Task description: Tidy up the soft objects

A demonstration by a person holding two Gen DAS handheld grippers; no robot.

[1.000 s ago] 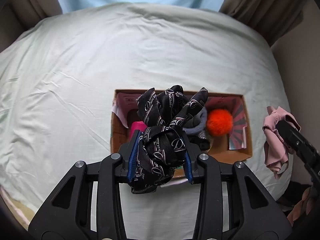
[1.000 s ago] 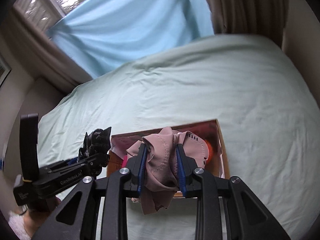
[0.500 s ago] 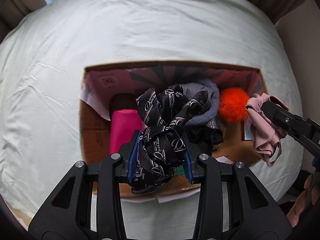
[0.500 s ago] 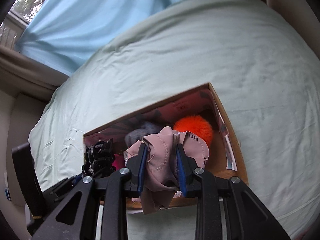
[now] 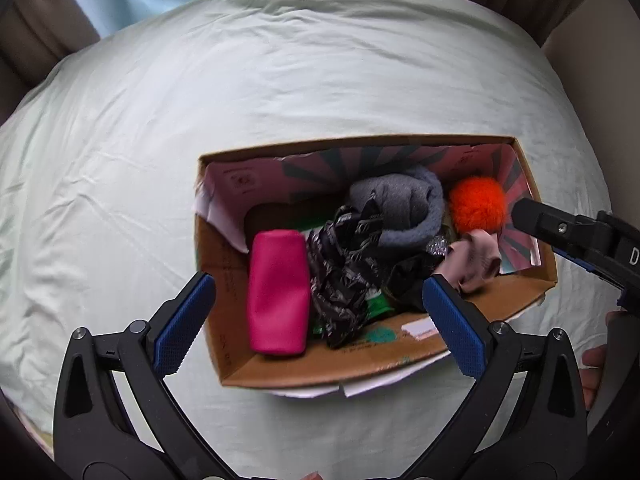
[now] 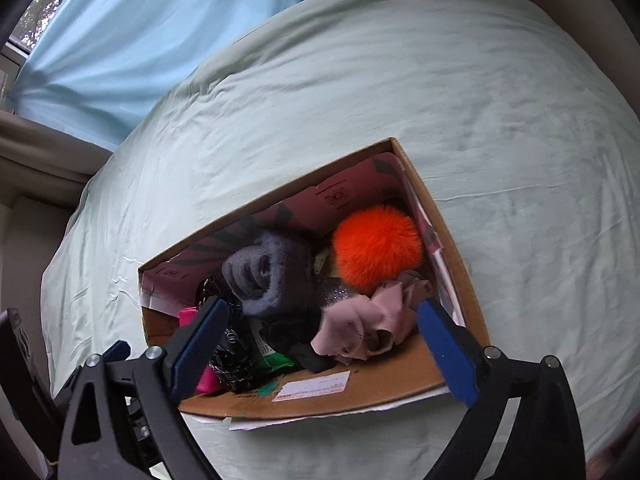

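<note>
Hovering over a cardboard box (image 5: 224, 264) on a pale green bedsheet (image 5: 120, 160), the left gripper (image 5: 320, 312) and right gripper (image 6: 320, 344) both stand with jaws spread wide and nothing between them. The task's soft things lie inside the box: a black printed scarf (image 5: 340, 280) crumpled near the middle, beside a pink pouch (image 5: 278, 296); a dusty-pink cloth (image 6: 368, 324) bunched toward the right end, just below an orange pompom (image 6: 376, 254); and a grey knit (image 6: 268, 276) against the far wall. No loose item shows on the sheet in either view, so the sorting appears far along, perhaps finished, though the bed's near edge lies hidden behind the tools. The left wrist view looks nearly straight down and lays out the whole pouch and the scarf's full length; in the right view both are mostly covered by that gripper's left finger. The right view, tilted lower, shows the pink cloth's folds in full, a white label (image 6: 312, 390) on the near flap, and a blue curtain (image 6: 140, 40) with a slice of window.
</note>
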